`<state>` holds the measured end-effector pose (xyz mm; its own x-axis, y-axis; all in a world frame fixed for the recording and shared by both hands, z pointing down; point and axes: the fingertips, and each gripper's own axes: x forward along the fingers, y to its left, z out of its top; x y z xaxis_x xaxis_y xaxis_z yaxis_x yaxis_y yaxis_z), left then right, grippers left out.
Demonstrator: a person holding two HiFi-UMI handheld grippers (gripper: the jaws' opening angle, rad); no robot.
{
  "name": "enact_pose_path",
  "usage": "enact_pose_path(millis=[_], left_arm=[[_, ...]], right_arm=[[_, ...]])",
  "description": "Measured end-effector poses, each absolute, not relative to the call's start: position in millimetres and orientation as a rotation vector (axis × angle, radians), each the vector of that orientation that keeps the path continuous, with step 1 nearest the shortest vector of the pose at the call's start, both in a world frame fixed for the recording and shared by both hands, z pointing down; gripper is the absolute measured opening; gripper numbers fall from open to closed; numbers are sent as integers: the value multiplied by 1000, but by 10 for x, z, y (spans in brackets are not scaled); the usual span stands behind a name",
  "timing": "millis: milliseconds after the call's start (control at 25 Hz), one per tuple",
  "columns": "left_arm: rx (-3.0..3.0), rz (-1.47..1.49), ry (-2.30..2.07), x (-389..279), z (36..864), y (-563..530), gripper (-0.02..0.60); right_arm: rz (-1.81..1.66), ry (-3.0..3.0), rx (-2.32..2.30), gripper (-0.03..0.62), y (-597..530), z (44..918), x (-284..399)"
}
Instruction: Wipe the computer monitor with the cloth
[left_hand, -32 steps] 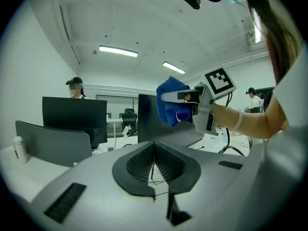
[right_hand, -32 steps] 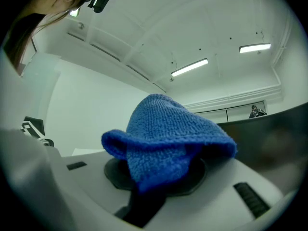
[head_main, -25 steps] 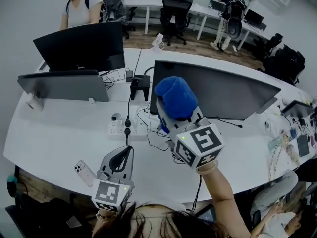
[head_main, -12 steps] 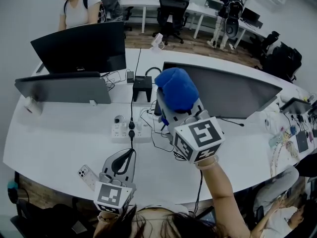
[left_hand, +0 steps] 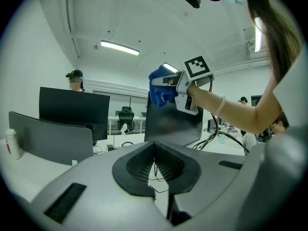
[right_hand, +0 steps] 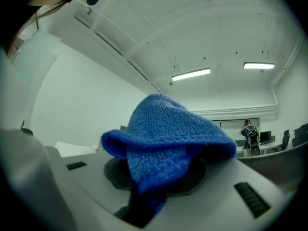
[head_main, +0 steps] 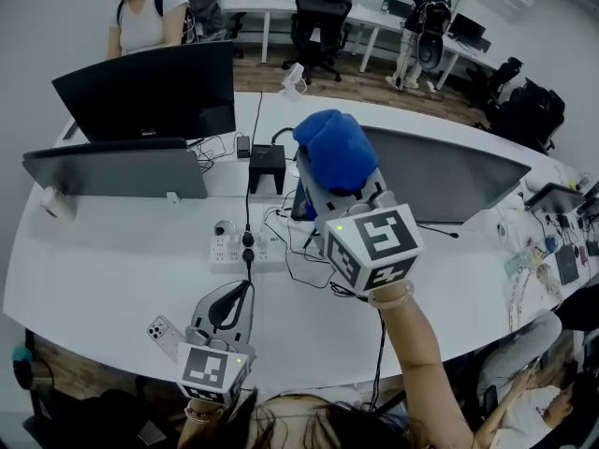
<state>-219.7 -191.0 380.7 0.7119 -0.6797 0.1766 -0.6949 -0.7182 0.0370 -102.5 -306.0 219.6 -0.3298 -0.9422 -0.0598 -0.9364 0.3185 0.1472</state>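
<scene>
Head view: our right tool [head_main: 328,188] is up over the worktop [head_main: 122,251] with the blue cloth [head_main: 335,148] bunched over its tip. The cloth sits at the upper left corner of the monitor [head_main: 440,181]. We cannot tell from here whether it is touching. Our left tool [head_main: 245,286] is low near the worktop's front edge, just beside a phone [head_main: 162,328] and well apart from the monitor. A power strip [head_main: 234,246] and loose cables lie below the screen.

Left gripper view: the left tool's jaws are clenched together on nothing. Past them we see the cloth at the top edge of the dark monitor [left_hand: 173,124], with the right tool behind it.

Right gripper view: the right tool is grasping the cloth, a fold pinched in the jaws and the rest mushrooming over the tip. The screen is barely in frame.

Our read: the wipe is starting at the top corner.
- Put the padded bulge on the glass, not the hard jaw plastic.
- Press lightly so the monitor doesn't tip back.
- Sweep across in overlapping rows, working downward.
- Stay clear of the cables.
- The idle left tool could steady the frame.
</scene>
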Motion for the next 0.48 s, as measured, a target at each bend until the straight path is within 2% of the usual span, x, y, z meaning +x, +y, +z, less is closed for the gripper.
enact_pose_path(millis=[480], left_arm=[[2788,233,-1152,-1995,3827,-1808,9]], right_arm=[[-178,-2503,1780,100,-3237,2218,-867]])
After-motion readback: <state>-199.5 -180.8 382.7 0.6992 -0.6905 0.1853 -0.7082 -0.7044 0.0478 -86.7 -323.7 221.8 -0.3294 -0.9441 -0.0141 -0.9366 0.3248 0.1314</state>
